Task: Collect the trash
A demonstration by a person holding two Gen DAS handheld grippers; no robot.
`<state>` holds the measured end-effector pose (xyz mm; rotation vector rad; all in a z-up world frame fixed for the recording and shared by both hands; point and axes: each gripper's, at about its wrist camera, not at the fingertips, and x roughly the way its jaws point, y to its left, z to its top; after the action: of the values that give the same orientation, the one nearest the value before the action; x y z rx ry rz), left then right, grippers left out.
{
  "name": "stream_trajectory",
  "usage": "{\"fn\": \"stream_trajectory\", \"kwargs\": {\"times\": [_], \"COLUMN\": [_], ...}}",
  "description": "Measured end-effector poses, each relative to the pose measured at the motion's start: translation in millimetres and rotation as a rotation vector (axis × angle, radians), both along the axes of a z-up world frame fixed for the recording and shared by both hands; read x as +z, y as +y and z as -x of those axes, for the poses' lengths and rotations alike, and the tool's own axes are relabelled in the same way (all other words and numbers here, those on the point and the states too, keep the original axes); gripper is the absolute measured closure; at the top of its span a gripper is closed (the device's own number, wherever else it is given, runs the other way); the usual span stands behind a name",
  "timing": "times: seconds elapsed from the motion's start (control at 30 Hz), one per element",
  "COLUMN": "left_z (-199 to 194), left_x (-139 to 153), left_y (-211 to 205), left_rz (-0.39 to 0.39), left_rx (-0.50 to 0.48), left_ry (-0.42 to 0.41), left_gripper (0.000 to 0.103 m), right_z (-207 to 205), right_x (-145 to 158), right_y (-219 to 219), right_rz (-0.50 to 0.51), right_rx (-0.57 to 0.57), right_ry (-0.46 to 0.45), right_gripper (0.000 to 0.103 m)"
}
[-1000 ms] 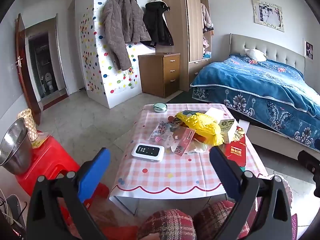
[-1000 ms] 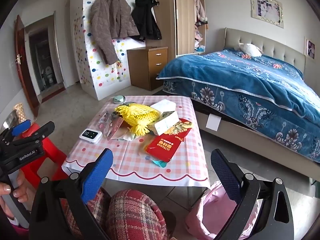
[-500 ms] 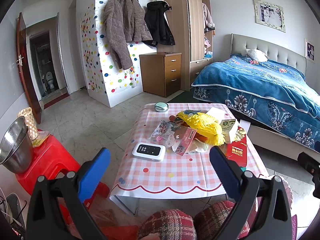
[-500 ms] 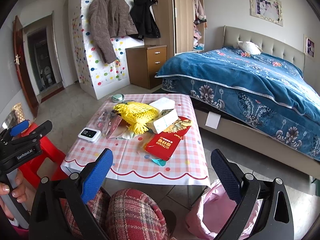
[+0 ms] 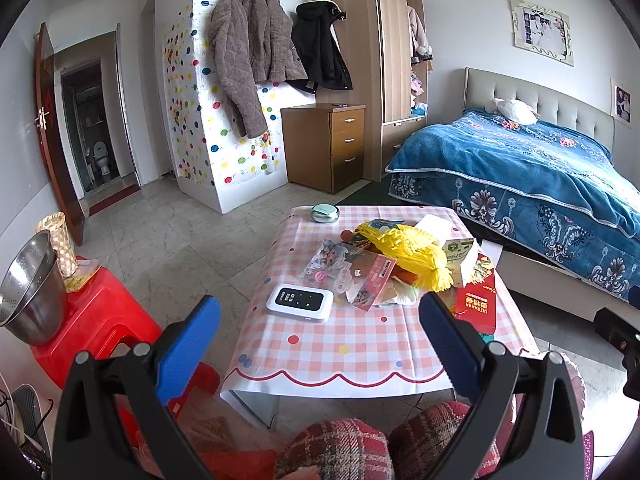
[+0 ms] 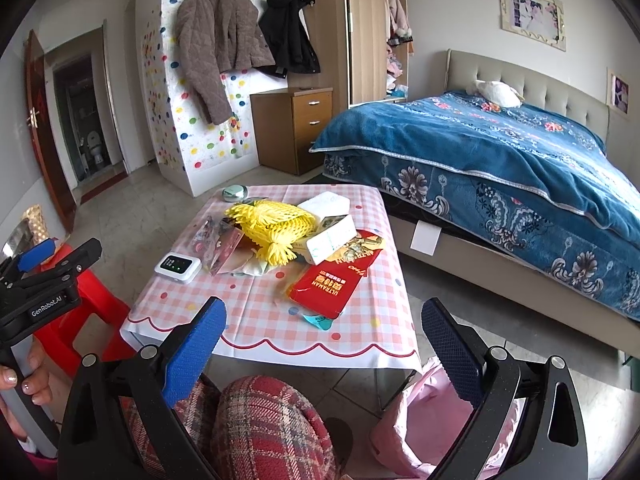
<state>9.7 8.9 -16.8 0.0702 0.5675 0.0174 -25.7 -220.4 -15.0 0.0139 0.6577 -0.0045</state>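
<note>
Nearest, both the left gripper (image 5: 318, 336) and the right gripper (image 6: 324, 340) hold their jaws wide apart, empty, short of the tabletop (image 6: 256, 308). Beyond, a red packet (image 6: 334, 280) reads "ULTRAMAN" beside yellow foam netting (image 6: 272, 224).

The near strip of the pink checked tablecloth (image 6: 256, 320) lay bare; beyond it, a yellow foam net (image 6: 272, 224) and red packet (image 6: 332, 284) crowded the middle.

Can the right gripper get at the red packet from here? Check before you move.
Probably yes. The right gripper is open and holds nothing, and the red packet lies near the table's front edge on that side. Nothing lies on its near end; only its far end sits under the white box.
</note>
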Motion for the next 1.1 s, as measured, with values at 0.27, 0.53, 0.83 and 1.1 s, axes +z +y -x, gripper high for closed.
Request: {"fn": "stream_trajectory", "kwargs": {"times": [0.27, 0.53, 0.83, 1.1], "left_z": [0.0, -0.5, -0.8, -0.7], "left_x": [-0.4, -0.1, 0.2, 0.4], "left_y": [0.7, 0.3, 0.7, 0.9], "left_rz": [0.001, 0.001, 0.002, 0.003], "left_rx": [0.001, 0.000, 0.000, 0.001], "left_ry": [0.001, 0.002, 0.002, 0.002], "left_gripper": [0.007, 0.007, 0.007, 0.007], "right_z": [1.4, 0.9, 0.0, -0.8], "right_x": [-3.5, -4.4, -4.2, -4.2], "right_y": [-0.5, -0.6, 0.1, 0.5], "right_rz": [-0.002, -0.003, -0.004, -0.004], "right_rx": [0.000, -0.002, -0.003, -0.002], "right_ry": [0.002, 0.004, 0.004, 0.005], "right_gripper": [0.006, 0.006, 0.006, 0.006]}}
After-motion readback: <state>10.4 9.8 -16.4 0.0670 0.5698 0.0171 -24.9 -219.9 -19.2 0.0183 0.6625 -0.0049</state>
